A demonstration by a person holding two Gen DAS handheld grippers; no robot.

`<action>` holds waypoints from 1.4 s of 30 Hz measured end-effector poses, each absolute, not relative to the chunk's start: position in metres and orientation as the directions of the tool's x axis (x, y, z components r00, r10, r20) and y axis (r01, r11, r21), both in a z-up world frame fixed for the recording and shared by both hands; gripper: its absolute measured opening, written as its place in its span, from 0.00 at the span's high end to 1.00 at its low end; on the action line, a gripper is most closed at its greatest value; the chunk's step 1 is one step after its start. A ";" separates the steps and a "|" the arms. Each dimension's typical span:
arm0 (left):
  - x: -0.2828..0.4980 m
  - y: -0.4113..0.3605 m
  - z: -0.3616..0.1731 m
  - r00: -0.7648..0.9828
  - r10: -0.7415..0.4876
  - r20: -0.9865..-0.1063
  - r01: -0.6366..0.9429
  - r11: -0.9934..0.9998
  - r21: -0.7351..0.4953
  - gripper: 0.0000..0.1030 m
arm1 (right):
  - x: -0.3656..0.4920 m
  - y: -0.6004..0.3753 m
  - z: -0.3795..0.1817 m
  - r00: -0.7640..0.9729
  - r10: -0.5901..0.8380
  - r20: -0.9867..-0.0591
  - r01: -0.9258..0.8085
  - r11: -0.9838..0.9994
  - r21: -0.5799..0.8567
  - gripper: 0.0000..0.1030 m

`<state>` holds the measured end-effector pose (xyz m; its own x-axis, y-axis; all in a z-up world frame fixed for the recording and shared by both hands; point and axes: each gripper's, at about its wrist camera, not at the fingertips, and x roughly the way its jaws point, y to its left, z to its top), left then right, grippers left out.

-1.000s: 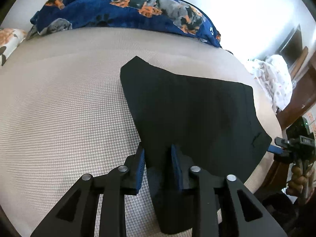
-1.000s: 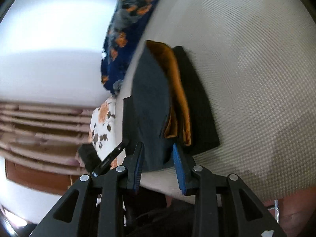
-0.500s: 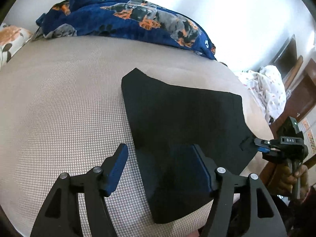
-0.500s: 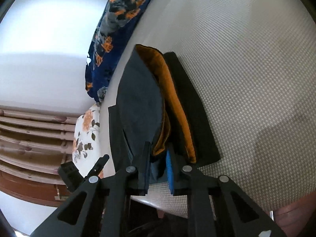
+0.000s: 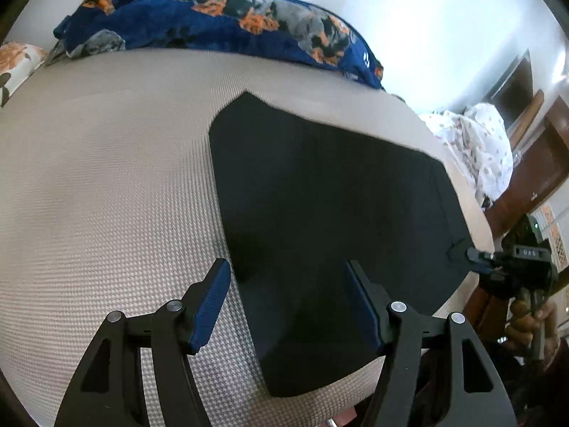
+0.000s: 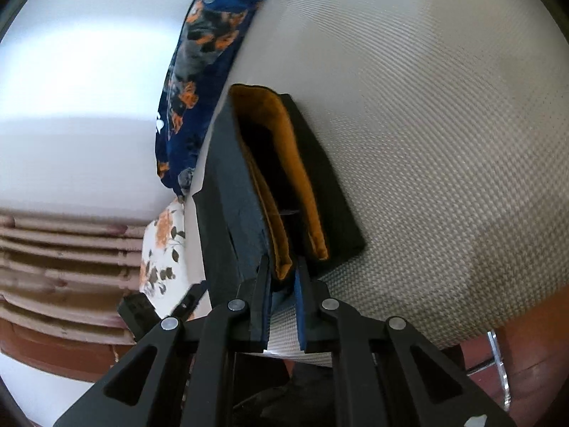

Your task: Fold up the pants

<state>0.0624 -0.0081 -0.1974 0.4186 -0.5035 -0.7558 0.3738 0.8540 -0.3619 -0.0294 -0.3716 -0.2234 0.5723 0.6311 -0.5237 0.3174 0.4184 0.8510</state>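
Now left gripper [image 5: 288, 295] has released pants [image 5: 320, 195].

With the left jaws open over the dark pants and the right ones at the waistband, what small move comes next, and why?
Probably lift the right gripper. Its jaws are closing on the dark pants at the orange-lined waistband, and the left gripper stands open, clear of the cloth on the beige mattress.

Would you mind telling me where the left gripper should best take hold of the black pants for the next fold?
Probably the near corner of the pants, where the hem lies flat at the bed's edge. Come in low from the near side, one finger sliding under the cloth. The left gripper is open above that end; the right gripper is closing on the waistband end.
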 end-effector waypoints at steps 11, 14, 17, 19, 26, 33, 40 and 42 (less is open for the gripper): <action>0.060 -0.013 -0.212 0.396 -0.502 -0.769 0.374 0.853 -0.364 0.33 | -0.028 -0.376 -0.226 0.559 0.649 -0.516 0.333 0.394 0.856 0.85; 0.061 -0.012 -0.212 0.395 -0.500 -0.770 0.375 0.853 -0.362 0.33 | -0.029 -0.378 -0.218 0.564 0.634 -0.529 0.325 0.418 0.848 0.84; 0.060 -0.011 -0.212 0.395 -0.501 -0.770 0.374 0.853 -0.364 0.33 | -0.035 -0.385 -0.211 0.589 0.611 -0.529 0.321 0.423 0.847 0.78; 0.060 -0.011 -0.212 0.396 -0.502 -0.769 0.373 0.853 -0.364 0.33 | -0.038 -0.390 -0.209 0.604 0.593 -0.532 0.326 0.425 0.844 0.70; 0.060 -0.011 -0.212 0.394 -0.503 -0.769 0.372 0.853 -0.367 0.32 | -0.032 -0.389 -0.214 0.576 0.605 -0.549 0.340 0.433 0.835 0.64; 0.060 -0.011 -0.211 0.395 -0.504 -0.768 0.371 0.852 -0.368 0.32 | -0.019 -0.380 -0.214 0.545 0.619 -0.565 0.337 0.456 0.824 0.63; 0.060 -0.010 -0.211 0.397 -0.506 -0.765 0.363 0.853 -0.375 0.31 | -0.004 -0.368 -0.197 0.524 0.631 -0.572 0.248 0.529 0.811 0.71; 0.059 -0.009 -0.211 0.397 -0.506 -0.766 0.363 0.853 -0.375 0.31 | 0.003 -0.371 -0.206 0.494 0.627 -0.603 0.273 0.546 0.792 0.71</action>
<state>0.0594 -0.0093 -0.2109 0.3967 -0.5057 -0.7661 0.3630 0.8530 -0.3750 0.0026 -0.3709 -0.2064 0.4937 0.6269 -0.6028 0.2732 0.5462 0.7918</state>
